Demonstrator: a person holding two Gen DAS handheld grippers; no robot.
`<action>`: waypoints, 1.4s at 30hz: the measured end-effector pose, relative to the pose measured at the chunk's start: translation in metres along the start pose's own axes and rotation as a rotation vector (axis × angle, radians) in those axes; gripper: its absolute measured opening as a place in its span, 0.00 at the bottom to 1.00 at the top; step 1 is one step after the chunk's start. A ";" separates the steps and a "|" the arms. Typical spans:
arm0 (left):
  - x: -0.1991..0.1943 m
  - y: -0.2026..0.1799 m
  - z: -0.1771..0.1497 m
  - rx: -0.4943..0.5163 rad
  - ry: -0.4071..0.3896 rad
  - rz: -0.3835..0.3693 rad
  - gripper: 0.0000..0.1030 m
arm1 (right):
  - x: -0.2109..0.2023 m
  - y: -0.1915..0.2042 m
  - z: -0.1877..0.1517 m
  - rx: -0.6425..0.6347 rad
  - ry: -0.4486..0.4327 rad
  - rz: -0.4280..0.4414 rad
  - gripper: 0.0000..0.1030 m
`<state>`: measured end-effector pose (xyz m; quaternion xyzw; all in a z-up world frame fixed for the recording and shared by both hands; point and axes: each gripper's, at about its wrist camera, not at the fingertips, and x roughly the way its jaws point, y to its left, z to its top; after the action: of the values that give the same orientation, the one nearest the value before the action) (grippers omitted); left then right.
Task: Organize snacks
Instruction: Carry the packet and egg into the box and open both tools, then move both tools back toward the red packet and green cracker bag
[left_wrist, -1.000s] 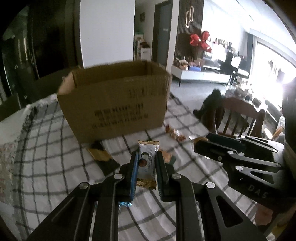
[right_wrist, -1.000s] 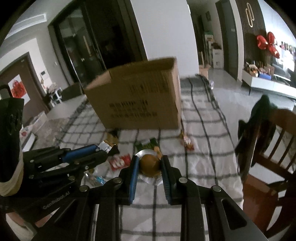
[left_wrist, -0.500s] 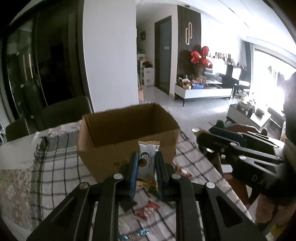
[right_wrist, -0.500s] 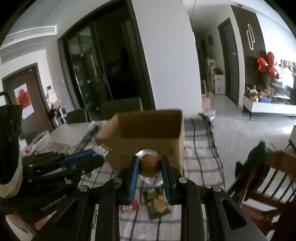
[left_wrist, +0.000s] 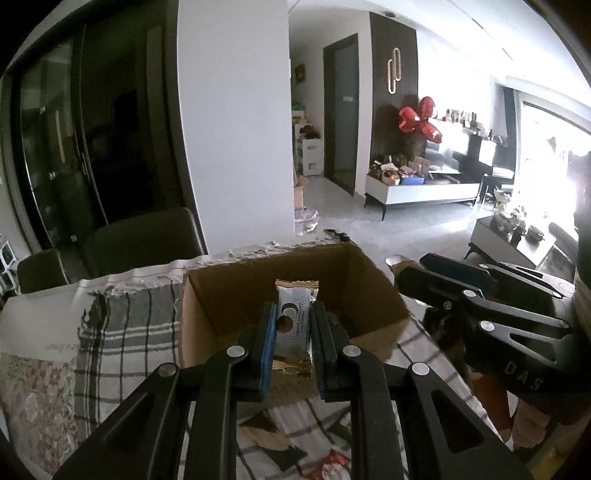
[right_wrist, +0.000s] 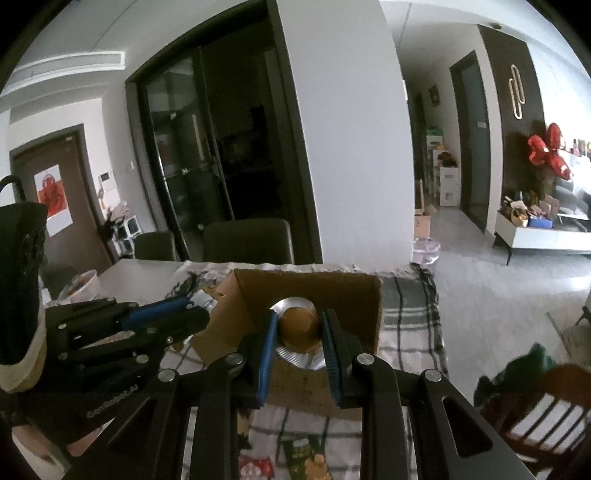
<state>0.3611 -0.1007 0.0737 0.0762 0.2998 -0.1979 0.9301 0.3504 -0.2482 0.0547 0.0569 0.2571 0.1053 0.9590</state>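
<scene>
Left tool (left_wrist: 291, 332) pinched a white snack bar (left_wrist: 294, 325) above the open cardboard box (left_wrist: 373, 291). Right tool (right_wrist: 298, 332) clamped a foil-wrapped round snack (right_wrist: 298, 326) over it. I couldn't read box contents; wrappers on counter (left_wrist: 122, 321) were cut off.

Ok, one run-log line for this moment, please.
left gripper: shut on snack bar | right gripper: shut on foil-wrapped cake | both held over open cardboard box

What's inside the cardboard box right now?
The cardboard box shows mostly bare brown walls; something dark lies near its right side. The left gripper and its white snack bar hide the rest of the floor.
</scene>
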 end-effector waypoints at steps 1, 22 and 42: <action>0.005 0.002 0.004 -0.001 0.007 -0.002 0.19 | 0.006 -0.001 0.003 -0.003 0.006 -0.001 0.25; 0.019 0.013 0.003 -0.001 0.030 0.072 0.66 | 0.043 -0.013 0.009 -0.018 0.077 -0.033 0.37; -0.018 -0.018 -0.078 0.135 0.066 0.064 0.66 | 0.005 0.007 -0.062 -0.102 0.163 -0.006 0.42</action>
<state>0.2994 -0.0909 0.0205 0.1546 0.3138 -0.1853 0.9183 0.3220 -0.2366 0.0002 -0.0013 0.3286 0.1195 0.9369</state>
